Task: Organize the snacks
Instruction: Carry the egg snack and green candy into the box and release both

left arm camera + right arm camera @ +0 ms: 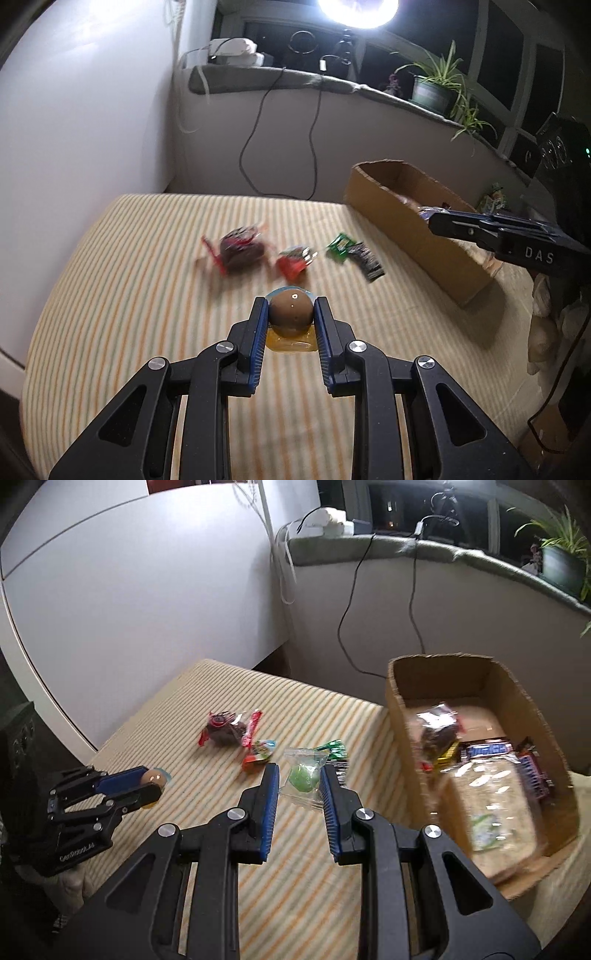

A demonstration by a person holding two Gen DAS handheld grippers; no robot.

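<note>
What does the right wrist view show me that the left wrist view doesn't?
Only the right wrist view shows the green snack gripped in the right gripper and the packets lying inside the cardboard box. Only the left wrist view shows the ring light. Both show the left gripper shut on the brown snack, the loose wrappers and the striped cloth.
</note>
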